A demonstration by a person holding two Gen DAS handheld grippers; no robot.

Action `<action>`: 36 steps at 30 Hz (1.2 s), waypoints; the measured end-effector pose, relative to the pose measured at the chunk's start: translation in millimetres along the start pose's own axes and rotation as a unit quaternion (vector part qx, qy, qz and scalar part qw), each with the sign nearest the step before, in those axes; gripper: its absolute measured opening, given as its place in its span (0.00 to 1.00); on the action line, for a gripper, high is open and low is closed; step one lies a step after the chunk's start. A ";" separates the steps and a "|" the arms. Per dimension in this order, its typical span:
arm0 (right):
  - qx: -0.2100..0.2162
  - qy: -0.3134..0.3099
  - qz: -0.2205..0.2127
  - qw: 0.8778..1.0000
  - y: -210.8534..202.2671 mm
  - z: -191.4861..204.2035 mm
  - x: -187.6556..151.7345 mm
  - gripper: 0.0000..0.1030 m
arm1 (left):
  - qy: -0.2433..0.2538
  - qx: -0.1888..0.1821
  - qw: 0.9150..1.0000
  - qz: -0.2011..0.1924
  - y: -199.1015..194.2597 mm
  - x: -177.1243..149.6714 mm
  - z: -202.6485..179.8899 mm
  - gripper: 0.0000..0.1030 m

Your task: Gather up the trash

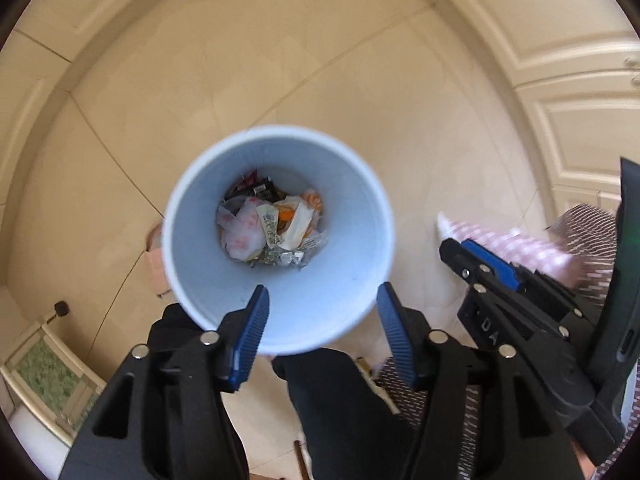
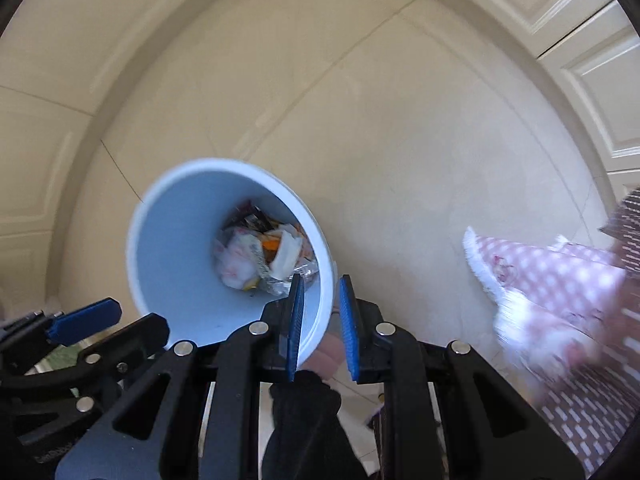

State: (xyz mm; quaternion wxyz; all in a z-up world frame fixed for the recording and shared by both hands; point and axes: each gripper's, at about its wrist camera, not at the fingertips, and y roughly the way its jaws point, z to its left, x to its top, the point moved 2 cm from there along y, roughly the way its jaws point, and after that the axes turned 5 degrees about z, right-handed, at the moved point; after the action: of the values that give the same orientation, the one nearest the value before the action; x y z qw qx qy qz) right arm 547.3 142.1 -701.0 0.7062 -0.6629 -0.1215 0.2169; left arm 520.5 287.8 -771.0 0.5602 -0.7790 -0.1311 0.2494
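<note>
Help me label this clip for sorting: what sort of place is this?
Most likely a room in a home. The floor is large cream tiles, white panelled doors run along one side, and a pale blue bin holding food wrappers stands on the tiles. Which room, I cannot tell.

**Tiled floor with a bin and slippered feet on it**

A floor [image 1: 360,92] of large cream tiles with thin dark joints is seen from above. It is bounded by pale panelled walls and, along one side, by white panelled doors [image 1: 580,120]. A pale blue bin [image 1: 200,248] is stood on the tiles well inside those edges, with crumpled wrappers [image 1: 272,228] lying in its bottom. Pink checked slippers [image 2: 552,280] are seen on the floor beside the bin, towards the doors.
</note>
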 end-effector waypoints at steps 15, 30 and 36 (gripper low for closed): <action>0.032 0.029 -0.220 0.974 -301.1 4.8 -121.7 0.20 | 0.090 0.030 0.970 -0.226 -273.6 -159.8 -76.5 0.62; -0.012 0.064 -0.410 0.910 -514.0 14.1 -386.6 0.45 | 0.193 0.015 0.897 -0.398 -471.1 -435.9 -125.1 0.72; -0.037 0.073 -0.452 0.888 -552.4 -4.4 -450.8 0.55 | 0.218 0.027 0.868 -0.445 -516.1 -513.6 -159.2 0.73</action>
State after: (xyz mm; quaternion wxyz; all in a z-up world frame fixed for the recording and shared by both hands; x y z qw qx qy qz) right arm 234.5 -87.5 -102.8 0.7098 -0.5759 -0.3639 -0.1790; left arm 212.4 85.4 -123.2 0.6469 -0.6572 -0.3314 -0.1996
